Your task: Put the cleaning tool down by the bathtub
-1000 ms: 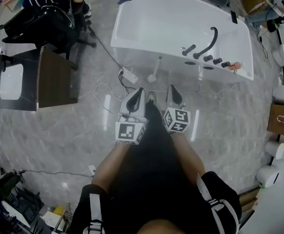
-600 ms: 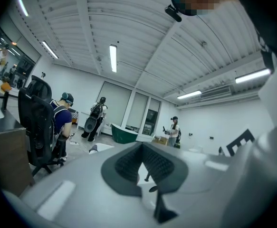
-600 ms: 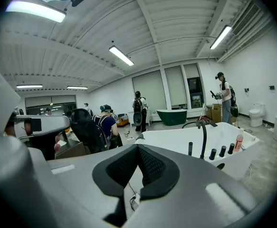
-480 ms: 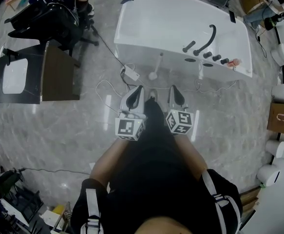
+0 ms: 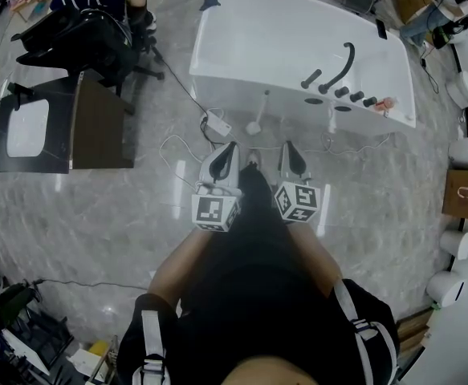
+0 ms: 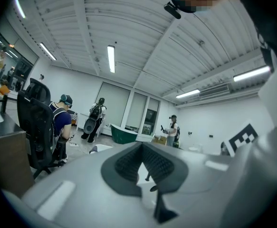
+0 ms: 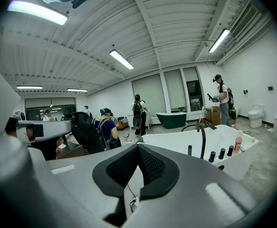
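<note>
Here, the left gripper (image 5: 230, 149) has its fingers pressed together on nothing. Just ahead, between both pairs of fingers, the cleaning tool (image 5: 254, 126) stands with its head on the floor (image 5: 137, 207). Its thin handle runs up and away against the bathtub (image 5: 225, 87) wall. The right gripper (image 5: 286, 147) fingers are likewise closed and empty.

We see a grey marble floor (image 5: 97, 215), a dark desk (image 5: 99, 127), a black chair (image 5: 85, 38), white walls (image 6: 209, 122) and ceiling strip lights (image 6: 111, 58).
</note>
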{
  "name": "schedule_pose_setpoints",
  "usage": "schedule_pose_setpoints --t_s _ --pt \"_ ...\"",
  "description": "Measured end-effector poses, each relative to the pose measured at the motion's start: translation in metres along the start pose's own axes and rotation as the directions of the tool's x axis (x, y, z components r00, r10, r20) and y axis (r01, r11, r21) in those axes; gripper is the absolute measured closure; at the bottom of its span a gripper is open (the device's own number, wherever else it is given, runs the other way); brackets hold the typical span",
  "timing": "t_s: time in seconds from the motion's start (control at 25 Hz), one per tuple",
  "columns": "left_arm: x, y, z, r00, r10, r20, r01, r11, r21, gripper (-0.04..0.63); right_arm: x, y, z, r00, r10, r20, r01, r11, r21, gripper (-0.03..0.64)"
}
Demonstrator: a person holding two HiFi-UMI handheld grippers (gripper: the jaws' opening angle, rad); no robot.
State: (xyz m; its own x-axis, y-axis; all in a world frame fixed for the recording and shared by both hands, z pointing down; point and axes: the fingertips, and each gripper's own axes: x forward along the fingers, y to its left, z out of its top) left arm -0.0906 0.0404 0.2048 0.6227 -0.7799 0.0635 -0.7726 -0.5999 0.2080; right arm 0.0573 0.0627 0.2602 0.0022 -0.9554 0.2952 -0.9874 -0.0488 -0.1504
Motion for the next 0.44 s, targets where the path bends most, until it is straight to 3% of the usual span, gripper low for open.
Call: schedule_pose_setpoints --t_s 0.44 --pt "-0.005 -0.003 -0.006 1.000 0.002 -0.008 -0.002 1.000 -0.001 0.589 -0.010 -0.004 0.002 1.000 -0.007 0.000 0.007 1.000 0.002 0.618"
